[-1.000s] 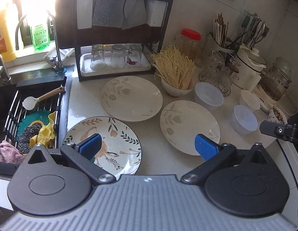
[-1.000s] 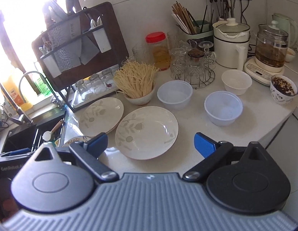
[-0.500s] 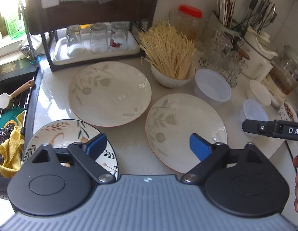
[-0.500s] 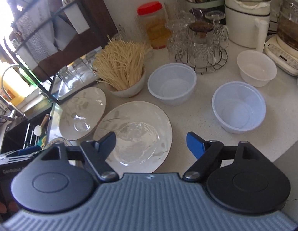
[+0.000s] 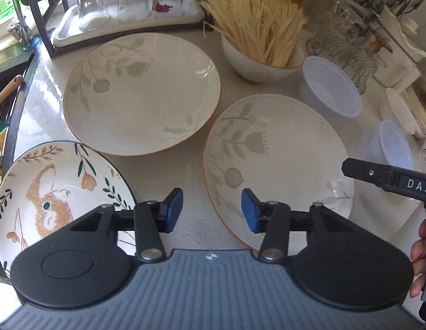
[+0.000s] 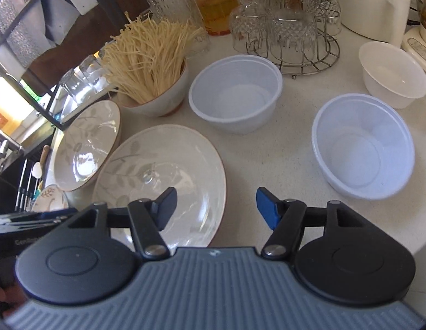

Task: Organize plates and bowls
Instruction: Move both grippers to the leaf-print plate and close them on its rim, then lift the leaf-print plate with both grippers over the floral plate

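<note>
Three plates lie on the pale counter: a cream leaf-pattern plate (image 5: 141,93) at the back, a second one (image 5: 276,162) nearer on the right, and a rabbit plate (image 5: 56,192) at the left. My left gripper (image 5: 212,210) hovers over the near cream plate's left rim, jaws closing, pads pressing on nothing. My right gripper (image 6: 217,209) hovers over the same plate's (image 6: 163,170) right rim, jaws also closing, nothing gripped. Two translucent plastic bowls (image 6: 235,93) (image 6: 362,145) and a white bowl (image 6: 391,74) stand to the right.
A bowl of dry noodles (image 6: 152,93) stands behind the plates. A wire stand of upturned glasses (image 6: 290,27) and a white kettle (image 6: 378,5) fill the back right. A dish rack with glasses (image 5: 124,2) is at the back left, the sink edge (image 5: 9,88) at far left.
Both grippers have come down and forward toward the near cream plate, which now looks much larger. Both pairs of jaws have narrowed.
</note>
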### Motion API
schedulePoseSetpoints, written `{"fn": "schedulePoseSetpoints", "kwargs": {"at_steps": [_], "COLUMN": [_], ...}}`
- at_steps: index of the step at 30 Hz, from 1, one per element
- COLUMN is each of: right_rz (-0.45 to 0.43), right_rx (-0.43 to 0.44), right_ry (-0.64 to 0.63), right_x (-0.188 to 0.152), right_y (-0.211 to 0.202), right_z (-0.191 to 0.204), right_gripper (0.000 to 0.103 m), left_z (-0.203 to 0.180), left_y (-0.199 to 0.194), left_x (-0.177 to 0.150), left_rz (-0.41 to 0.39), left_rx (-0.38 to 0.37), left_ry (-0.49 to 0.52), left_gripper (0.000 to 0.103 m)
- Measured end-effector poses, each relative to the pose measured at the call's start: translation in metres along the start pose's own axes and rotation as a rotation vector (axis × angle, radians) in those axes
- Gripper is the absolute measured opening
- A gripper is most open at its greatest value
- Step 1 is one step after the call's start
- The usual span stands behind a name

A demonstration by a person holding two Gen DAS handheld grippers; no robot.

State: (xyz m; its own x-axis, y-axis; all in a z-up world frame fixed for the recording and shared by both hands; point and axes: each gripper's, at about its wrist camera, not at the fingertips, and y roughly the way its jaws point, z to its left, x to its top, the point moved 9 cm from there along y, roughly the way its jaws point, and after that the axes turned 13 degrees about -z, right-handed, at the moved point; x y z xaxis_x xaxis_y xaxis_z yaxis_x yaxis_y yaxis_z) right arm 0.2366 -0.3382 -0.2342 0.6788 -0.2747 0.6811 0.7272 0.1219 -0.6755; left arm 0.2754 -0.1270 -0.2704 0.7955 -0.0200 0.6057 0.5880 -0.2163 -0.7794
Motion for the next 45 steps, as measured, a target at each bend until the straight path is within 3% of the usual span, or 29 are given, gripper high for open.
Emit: {"fn": "schedulePoseSetpoints", "kwargs": {"at_steps": [5, 12, 18, 29, 36, 45], "right_rz": [0.035, 0.081, 0.102, 0.151, 0.171, 0.158], "right_rx": [0.019, 0.044, 0.113, 0.243, 0.268, 0.286], "right_ry": [-0.009, -0.003, -0.012, -0.078, -0.075, -0.059], "right_x": [-0.002, -0.002, 0.002, 0.004, 0.002, 0.013], "right_y": [0.019, 0.04, 0.05, 0.051, 0.048, 0.033], "right_z": [-0.004, -0.008, -0.005, -0.005, -0.006, 0.004], "right_gripper": [0.065, 0.034, 0.018, 0.018, 0.018, 0.018], "left_z": [-0.003, -0.005, -0.004, 0.001, 0.0, 0.003], "left_y": [0.014, 0.031, 0.039, 0.035, 0.032, 0.011], "left_x": [-0.002, 0.003, 0.009, 0.01, 0.008, 0.027], "left_rz": [0.028, 0.032, 0.023, 0.027, 0.031, -0.028], "left_rx": [0.011, 0.01, -0.024, -0.047, -0.043, -0.043], "left_ry": [-0.004, -0.05, -0.113, -0.175, -0.181, -0.162], "left_gripper": [0.045, 0.035, 0.031, 0.028, 0.028, 0.027]}}
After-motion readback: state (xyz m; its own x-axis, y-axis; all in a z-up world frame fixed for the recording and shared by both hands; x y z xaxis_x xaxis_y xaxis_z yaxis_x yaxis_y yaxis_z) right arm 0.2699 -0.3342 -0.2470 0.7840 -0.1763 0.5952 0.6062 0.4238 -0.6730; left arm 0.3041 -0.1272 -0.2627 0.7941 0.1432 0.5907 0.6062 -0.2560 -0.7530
